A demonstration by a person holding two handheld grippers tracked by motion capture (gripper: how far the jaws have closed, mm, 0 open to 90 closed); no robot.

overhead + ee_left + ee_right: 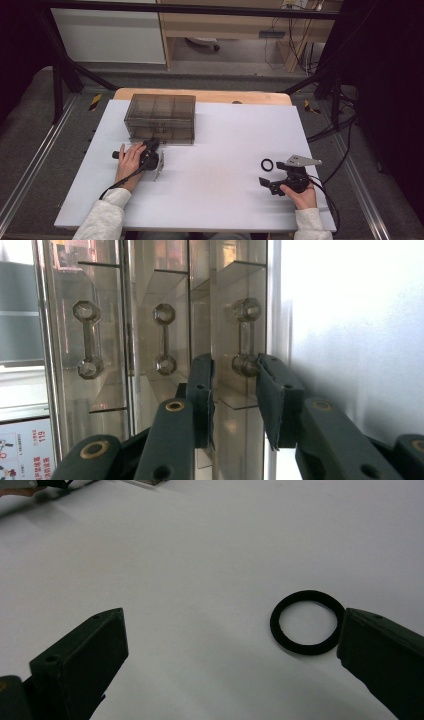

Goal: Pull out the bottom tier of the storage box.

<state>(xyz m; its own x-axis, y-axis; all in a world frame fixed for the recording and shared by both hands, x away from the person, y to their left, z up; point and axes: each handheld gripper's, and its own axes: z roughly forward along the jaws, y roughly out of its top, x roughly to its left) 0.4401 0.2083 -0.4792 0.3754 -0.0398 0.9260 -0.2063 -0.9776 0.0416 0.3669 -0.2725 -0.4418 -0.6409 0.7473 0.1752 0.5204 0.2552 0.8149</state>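
Smoky clear plastic drawer box (160,118) sits on white bench (210,200), directly ahead of left gripper (235,371). Step, prob.: grabbing a drawer handle (245,336) to pull it open. Left jaws narrowed, w/ lower knob of that handle between them; one tip looks to touch it, can't tell if clamped. Next: close fully on handle, then pull straight back w/o dragging the box. Box is 3 drawers across, each w/ a clear dumbbell-shaped handle. Right gripper (230,645) has jaws wide, holding nothing. Black ring (306,622), thin and flat, lies on bench between them, just beside one jaw tip.
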